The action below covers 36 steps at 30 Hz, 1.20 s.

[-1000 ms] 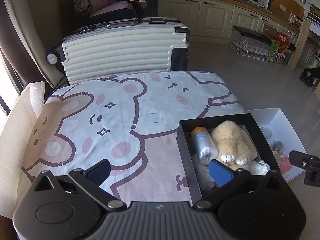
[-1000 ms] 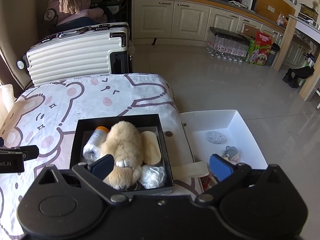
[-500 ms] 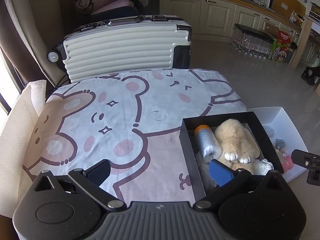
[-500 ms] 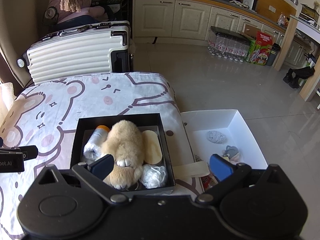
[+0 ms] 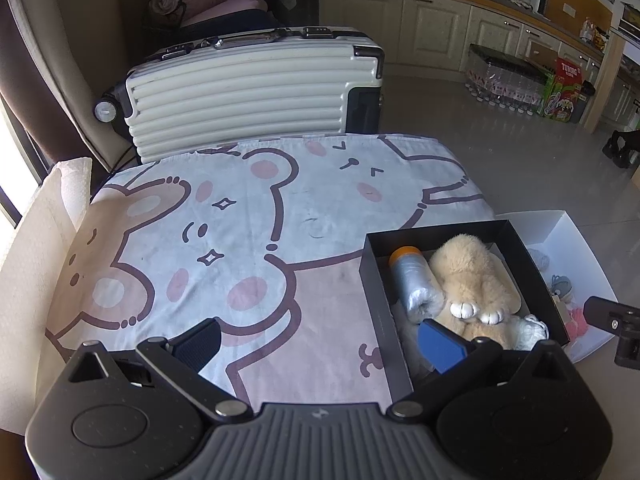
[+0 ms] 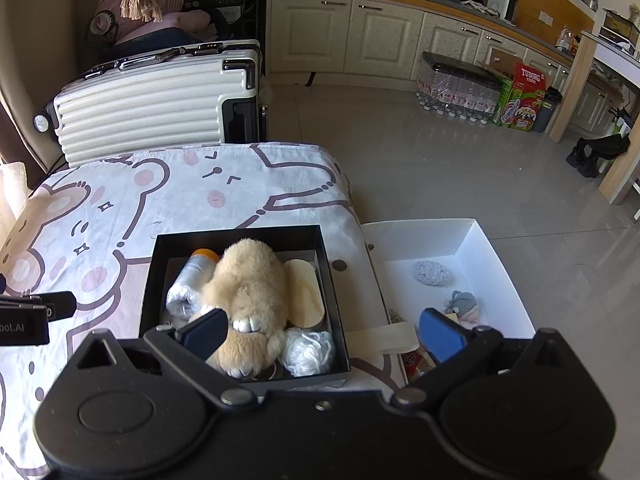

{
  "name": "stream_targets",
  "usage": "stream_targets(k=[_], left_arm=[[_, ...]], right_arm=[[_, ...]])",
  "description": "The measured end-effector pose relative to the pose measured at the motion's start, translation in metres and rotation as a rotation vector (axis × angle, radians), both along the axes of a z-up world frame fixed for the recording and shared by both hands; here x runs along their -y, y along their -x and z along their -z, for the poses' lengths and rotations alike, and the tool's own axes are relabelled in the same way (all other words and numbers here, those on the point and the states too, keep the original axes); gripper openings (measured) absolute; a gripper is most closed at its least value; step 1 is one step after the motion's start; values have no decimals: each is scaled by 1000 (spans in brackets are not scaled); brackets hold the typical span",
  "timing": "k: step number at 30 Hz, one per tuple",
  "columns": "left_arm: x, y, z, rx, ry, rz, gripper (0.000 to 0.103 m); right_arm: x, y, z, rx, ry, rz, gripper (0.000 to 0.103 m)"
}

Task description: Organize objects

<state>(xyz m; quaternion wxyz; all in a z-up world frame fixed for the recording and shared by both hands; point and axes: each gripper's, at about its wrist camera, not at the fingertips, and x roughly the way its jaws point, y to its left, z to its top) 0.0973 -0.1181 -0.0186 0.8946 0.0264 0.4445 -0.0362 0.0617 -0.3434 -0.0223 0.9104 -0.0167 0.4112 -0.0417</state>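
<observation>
Plush toy in box ahead on blanket; bottle left of it; tray right; suitcase behind.

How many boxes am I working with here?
2: the black box on the cartoon-print cover, and the white box beside it, off the cover's right edge. None other visible.

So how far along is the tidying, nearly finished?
Partly done, it seems. The black box on the blanket already holds a plush toy, a wrapped bottle and a white yarn ball. Nothing is in hand: the left gripper and the right gripper both have open, empty jaws. A few small things remain in the white box.
</observation>
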Motion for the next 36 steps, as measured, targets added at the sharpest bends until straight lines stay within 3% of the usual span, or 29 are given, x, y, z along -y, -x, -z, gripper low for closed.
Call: stream_targets(k=[36], left_arm=[[2,0,2,-4,0,10,103]], right_arm=[[-1,0,2,-5,2,-4,103]])
